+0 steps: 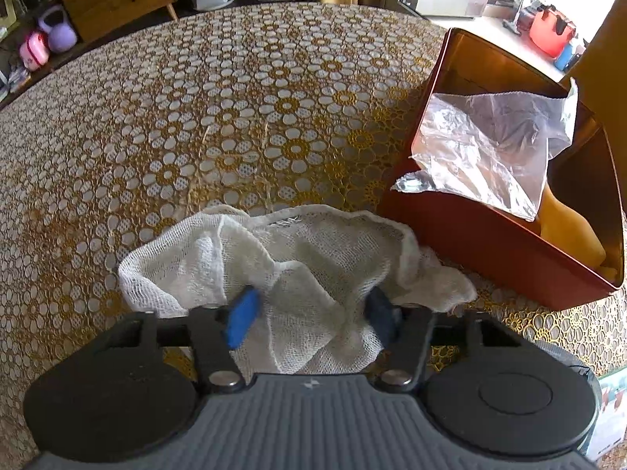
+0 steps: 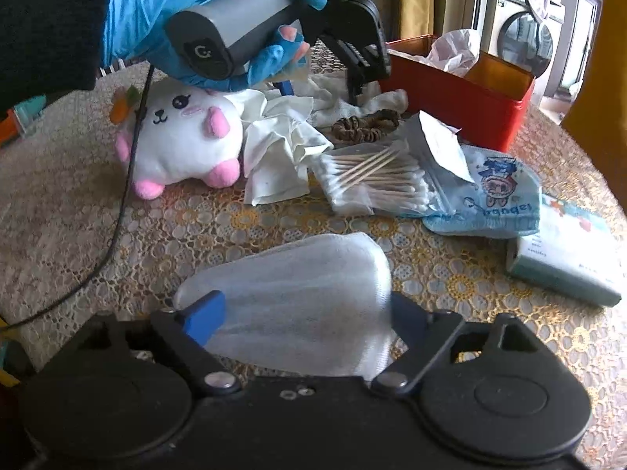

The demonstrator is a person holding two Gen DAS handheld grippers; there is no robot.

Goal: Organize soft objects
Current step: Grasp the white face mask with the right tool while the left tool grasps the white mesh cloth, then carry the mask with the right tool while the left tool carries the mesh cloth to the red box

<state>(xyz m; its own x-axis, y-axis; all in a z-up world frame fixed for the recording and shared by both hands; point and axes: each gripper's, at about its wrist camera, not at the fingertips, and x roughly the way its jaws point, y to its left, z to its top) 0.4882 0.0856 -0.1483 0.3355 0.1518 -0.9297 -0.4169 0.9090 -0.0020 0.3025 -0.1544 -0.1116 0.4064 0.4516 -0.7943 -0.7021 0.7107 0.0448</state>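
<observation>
In the left wrist view my left gripper (image 1: 311,309) stands open around a crumpled white gauze cloth (image 1: 298,258) on the table, its blue fingers on either side of the folds. A red tin box (image 1: 490,235) stands just right of it, holding a clear plastic bag (image 1: 490,149) and something yellow. In the right wrist view my right gripper (image 2: 301,313) is open around a pale mesh pouch (image 2: 309,293) lying on the table. The left gripper (image 2: 352,55) shows there too, over the gauze (image 2: 333,98) beside the red box (image 2: 462,94).
On the table lie a white plush toy (image 2: 184,137), a white tissue (image 2: 282,156), a bag of cotton swabs (image 2: 376,180), a brown scrunchie (image 2: 364,123), a blue printed mask (image 2: 493,203) and a tissue pack (image 2: 564,258). A black cable (image 2: 121,203) trails left.
</observation>
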